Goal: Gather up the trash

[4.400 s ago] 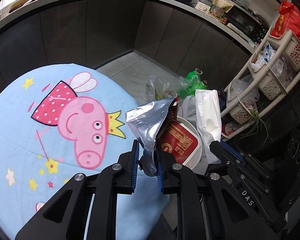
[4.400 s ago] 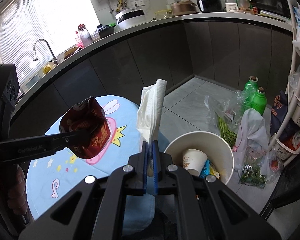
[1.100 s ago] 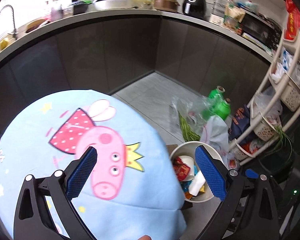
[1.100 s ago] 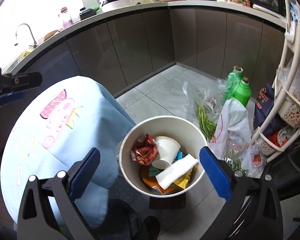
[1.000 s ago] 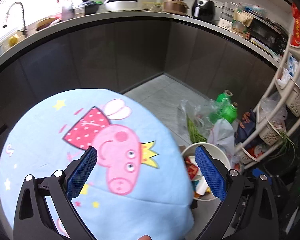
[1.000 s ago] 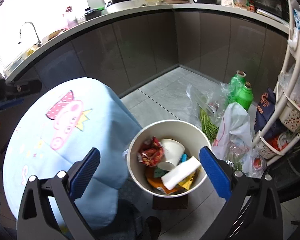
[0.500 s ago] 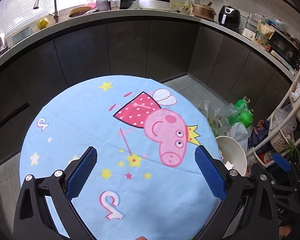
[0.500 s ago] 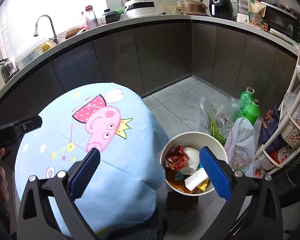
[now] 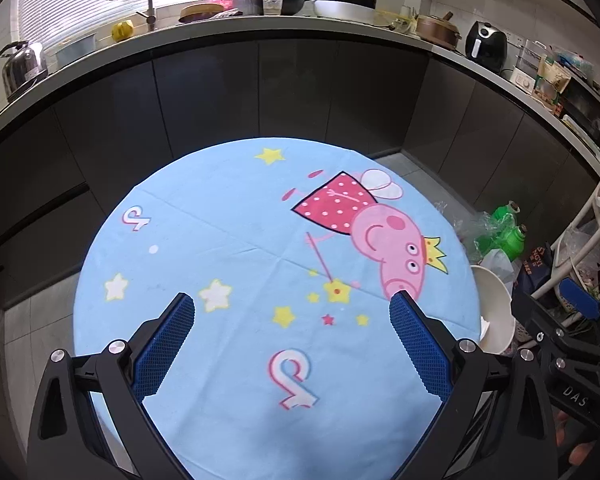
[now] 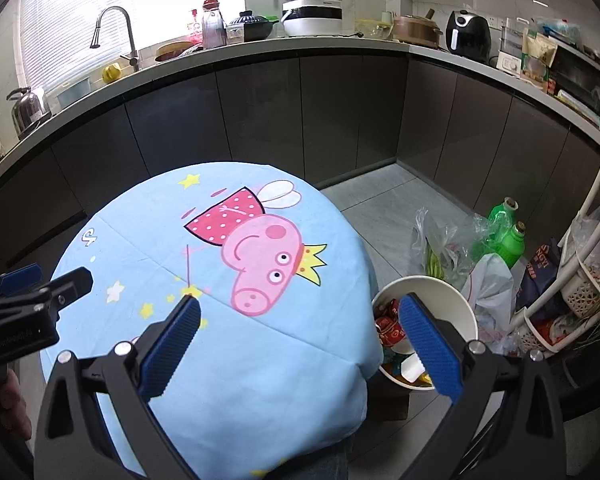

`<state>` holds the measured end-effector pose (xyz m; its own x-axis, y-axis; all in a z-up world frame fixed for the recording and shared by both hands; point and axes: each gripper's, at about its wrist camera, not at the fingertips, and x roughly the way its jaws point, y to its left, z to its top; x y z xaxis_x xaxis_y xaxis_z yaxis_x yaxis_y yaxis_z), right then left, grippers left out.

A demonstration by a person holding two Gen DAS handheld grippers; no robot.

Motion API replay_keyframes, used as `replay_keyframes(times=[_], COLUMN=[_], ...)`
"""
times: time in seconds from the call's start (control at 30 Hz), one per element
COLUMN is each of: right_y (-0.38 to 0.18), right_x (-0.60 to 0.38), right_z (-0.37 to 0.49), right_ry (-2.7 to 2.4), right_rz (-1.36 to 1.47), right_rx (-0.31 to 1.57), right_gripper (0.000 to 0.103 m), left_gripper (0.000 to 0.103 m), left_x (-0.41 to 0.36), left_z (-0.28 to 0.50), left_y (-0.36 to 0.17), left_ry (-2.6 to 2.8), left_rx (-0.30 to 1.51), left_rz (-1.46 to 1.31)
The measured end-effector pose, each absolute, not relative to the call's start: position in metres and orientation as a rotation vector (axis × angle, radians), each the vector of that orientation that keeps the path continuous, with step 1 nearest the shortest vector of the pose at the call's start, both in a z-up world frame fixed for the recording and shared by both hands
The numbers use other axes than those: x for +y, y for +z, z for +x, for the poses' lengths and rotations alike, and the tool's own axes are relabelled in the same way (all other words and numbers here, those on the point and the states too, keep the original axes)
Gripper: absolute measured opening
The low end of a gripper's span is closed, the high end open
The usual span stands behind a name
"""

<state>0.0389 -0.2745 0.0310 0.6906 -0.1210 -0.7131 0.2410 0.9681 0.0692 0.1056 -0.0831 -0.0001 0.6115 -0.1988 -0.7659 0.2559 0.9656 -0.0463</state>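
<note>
The round table with a light blue cartoon-pig cloth [image 9: 228,240] [image 10: 148,248] fills the middle of both views, with no loose items on it. A white trash bin [image 10: 454,300] stands on the floor at its right edge, holding a red snack bag [image 10: 390,330], a white cup and other wrappers; in the left wrist view only the bin's rim [image 9: 498,308] shows. My left gripper [image 9: 292,304] is open and empty above the table's near side. My right gripper [image 10: 300,308] is open and empty above the table's right edge, beside the bin.
Green bottles [image 10: 504,232] and plastic bags [image 10: 484,280] lie on the floor behind the bin. A white shelf rack [image 10: 580,264] stands at the right. Dark cabinets and a cluttered counter [image 10: 300,44] curve behind the table.
Both grippers held trash 4.4 s ago and have since dropped it into the bin. Over the last second both open grippers pulled back and left, from over the bin to over the table.
</note>
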Motion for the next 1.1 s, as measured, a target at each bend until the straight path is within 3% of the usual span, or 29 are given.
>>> replay_keyframes(times=[0.43, 1.1], right_y=[0.048, 0.067], right_x=[-0.232, -0.200], right_z=[0.044, 0.043], right_ry=[-0.206, -0.187], right_rz=[0.097, 0.073], right_rx=[0.769, 0.741], right_gripper=[0.100, 0.100], left_gripper=[0.094, 0.094], left_x=[-0.034, -0.019], left_z=[0.095, 0.086], left_y=[-0.006, 0.003], left_ry=[-0.198, -0.191], left_rx=[0.883, 0.866], left_rz=[0.042, 0.005])
